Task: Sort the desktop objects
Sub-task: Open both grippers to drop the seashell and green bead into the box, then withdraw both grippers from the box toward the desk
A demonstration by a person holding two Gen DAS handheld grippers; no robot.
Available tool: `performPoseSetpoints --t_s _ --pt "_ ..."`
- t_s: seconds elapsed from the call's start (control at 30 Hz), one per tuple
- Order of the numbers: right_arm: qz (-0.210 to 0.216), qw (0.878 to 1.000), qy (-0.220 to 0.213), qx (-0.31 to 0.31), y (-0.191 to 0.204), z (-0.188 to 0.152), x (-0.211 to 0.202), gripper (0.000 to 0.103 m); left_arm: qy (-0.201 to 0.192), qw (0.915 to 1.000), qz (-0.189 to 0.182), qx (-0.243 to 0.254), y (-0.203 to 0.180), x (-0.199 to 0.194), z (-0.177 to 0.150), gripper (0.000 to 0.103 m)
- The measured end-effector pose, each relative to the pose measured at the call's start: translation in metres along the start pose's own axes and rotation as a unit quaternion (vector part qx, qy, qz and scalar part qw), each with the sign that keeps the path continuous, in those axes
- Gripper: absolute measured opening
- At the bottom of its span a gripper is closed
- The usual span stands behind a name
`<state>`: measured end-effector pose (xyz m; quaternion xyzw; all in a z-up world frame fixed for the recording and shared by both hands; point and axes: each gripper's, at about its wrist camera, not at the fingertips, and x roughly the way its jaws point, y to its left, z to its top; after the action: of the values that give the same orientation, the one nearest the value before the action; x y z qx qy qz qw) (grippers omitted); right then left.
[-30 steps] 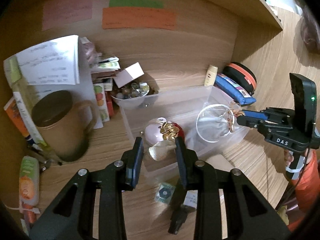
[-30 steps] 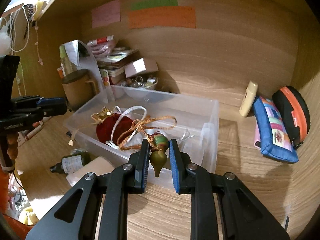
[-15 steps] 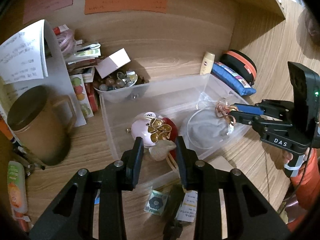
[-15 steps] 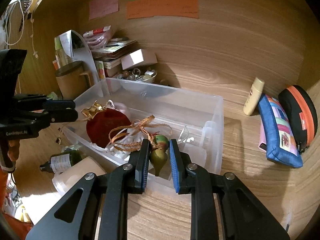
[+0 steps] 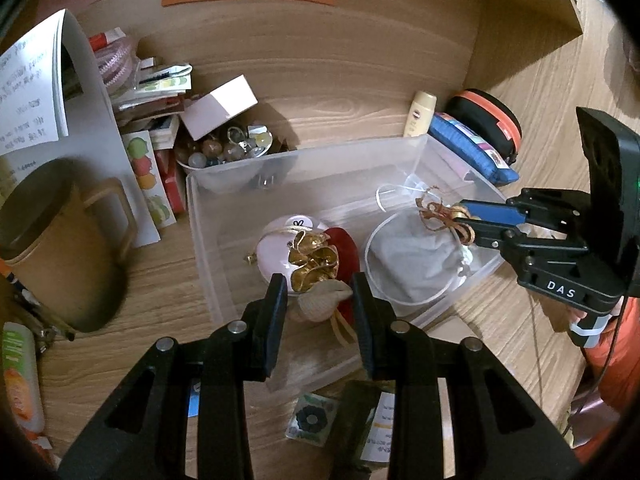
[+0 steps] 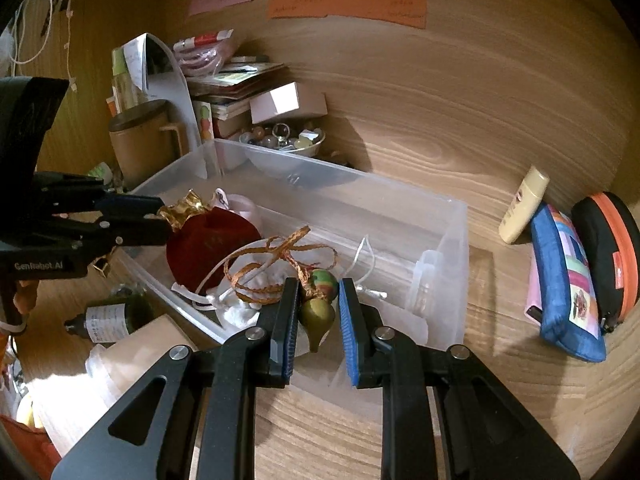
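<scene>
- Left gripper [image 5: 320, 300]: closed on a small beige pouch [image 5: 320, 305], held over the near wall of the clear plastic bin [image 5: 208, 256]. In the right wrist view the same gripper [image 6: 160, 220] reaches in from the left, its tips at the gold ruffled neck of the red pouch [image 6: 208, 240].
- Right gripper [image 6: 319, 312]: closed on a gourd charm [image 6: 316, 316], olive at its lower bulb, green and orange above, with a braided orange cord [image 6: 272, 264] looping away to the left. The charm hangs at the near wall of the bin.
- Bin contents: a pink round case [image 5: 276, 248] touching the red pouch on its left; a grey drawstring bag [image 5: 416, 252] at the right, ringed by a white cord.
- Left of the bin: a brown mug [image 5: 52, 240], an open booklet [image 5: 36, 88], and a bowl of beads [image 5: 224, 156] just beyond the far left corner.
- Right of the bin: a cream bottle [image 6: 524, 208] against the back wall, a blue pencil case [image 6: 568, 280], and a black and orange case [image 6: 608, 256].
- Near the bin: a dark green bottle [image 6: 112, 316] lying on its side.
</scene>
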<state>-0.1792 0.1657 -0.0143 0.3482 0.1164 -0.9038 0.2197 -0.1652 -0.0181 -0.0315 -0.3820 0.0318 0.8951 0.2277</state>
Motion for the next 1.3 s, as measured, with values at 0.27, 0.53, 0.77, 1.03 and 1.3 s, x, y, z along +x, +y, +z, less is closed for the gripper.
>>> performPoseSetpoints --t_s 0.27,0.53,0.77,1.03,1.3 --pt "-0.006 1.0 0.015 0.001 0.001 0.001 -0.001 0.02 -0.001 1.0 0.002 0.005 -0.001 0.001 -0.001 0.032" --pt "-0.02 1.0 0.01 0.01 -0.001 -0.001 -0.014 0.038 -0.007 1.0 0.004 0.005 0.0 -0.003 -0.003 0.046" --pt "-0.035 0.999 -0.003 0.011 0.001 -0.005 -0.028 0.059 -0.023 0.9995 0.016 0.015 -0.004 -0.015 -0.007 0.057" --pt "-0.039 0.999 -0.01 0.025 0.001 -0.01 -0.044 0.067 -0.049 0.9982 0.033 0.007 -0.003 -0.035 -0.011 0.074" --pt "-0.029 0.999 -0.024 0.034 0.009 -0.013 -0.062 0.075 -0.073 0.9955 0.06 -0.009 0.006 -0.058 -0.024 0.089"
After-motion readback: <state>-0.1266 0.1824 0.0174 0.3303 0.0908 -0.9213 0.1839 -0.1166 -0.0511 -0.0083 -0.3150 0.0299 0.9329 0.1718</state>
